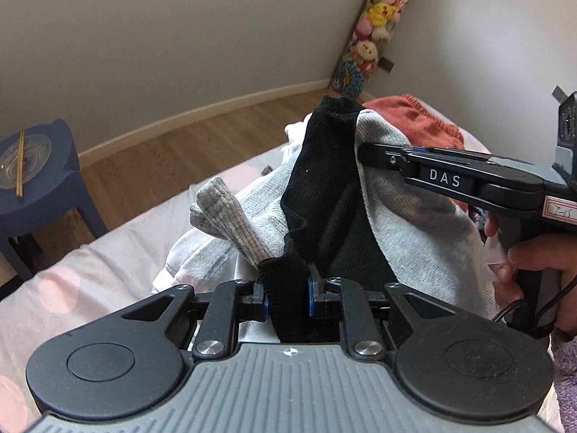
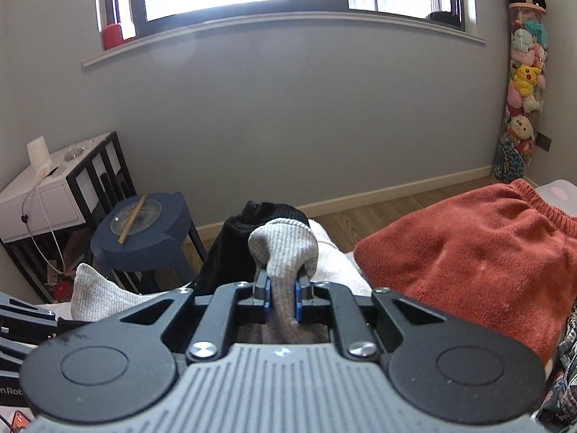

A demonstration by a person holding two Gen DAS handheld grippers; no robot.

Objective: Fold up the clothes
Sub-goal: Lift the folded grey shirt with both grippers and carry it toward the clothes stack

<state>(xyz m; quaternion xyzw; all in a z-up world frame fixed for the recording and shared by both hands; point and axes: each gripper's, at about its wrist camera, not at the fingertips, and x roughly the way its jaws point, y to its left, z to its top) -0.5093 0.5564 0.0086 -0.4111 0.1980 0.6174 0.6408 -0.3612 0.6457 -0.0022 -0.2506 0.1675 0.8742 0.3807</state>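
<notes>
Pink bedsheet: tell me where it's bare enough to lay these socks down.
The pink spotted bedsheet lies bare between the white cloth heap and the dark blue stool, left of the left gripper. Ahead and rightward it's crowded: the rust-orange fleece garment and more laundry cover the bed.

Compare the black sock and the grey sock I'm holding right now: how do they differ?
Colour: the black sock is dark throughout; the grey sock is light heathered grey.
Grip: the black sock is pinched in the left claw, the grey sock in the right claw.
Position: the black sock stands up in front, the grey sock drapes beside and behind it.
Both are ribbed knits, lifted above the bed, touching each other.
</notes>
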